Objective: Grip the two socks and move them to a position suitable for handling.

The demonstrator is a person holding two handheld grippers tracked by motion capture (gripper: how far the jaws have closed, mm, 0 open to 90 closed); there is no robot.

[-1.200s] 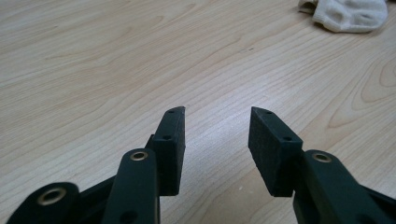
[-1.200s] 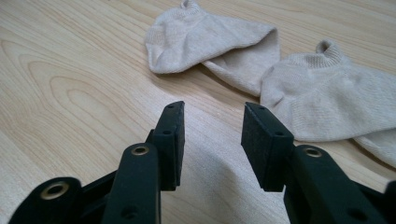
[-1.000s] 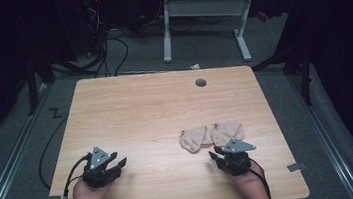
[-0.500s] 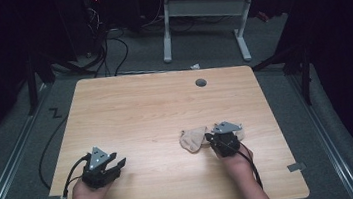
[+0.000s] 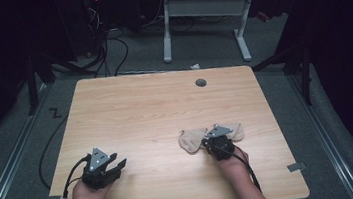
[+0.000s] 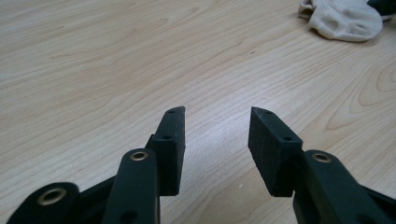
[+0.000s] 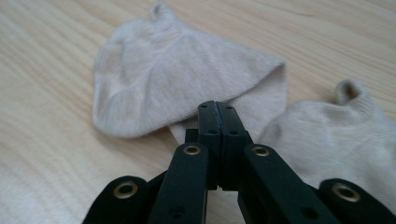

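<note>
Meanwhile the left gripper [image 5: 116, 165] rests at the near left of the worktop [image 5: 155, 107], fingers apart on nothing. Rightward, the right gripper [image 7: 218, 108] has moved forward to the left sock [image 7: 177, 70], fingers together, apparently pinching its near edge; the right sock [image 7: 345, 135] lies beside, so lifting looks next.

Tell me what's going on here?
A person works two hand-held grippers at a wooden table with two beige socks. The right gripper, jaws shut, sits at the edge of the left sock, though a pinch of fabric can't be confirmed. The other sock lies beside it. The left gripper rests open over bare wood.
</note>
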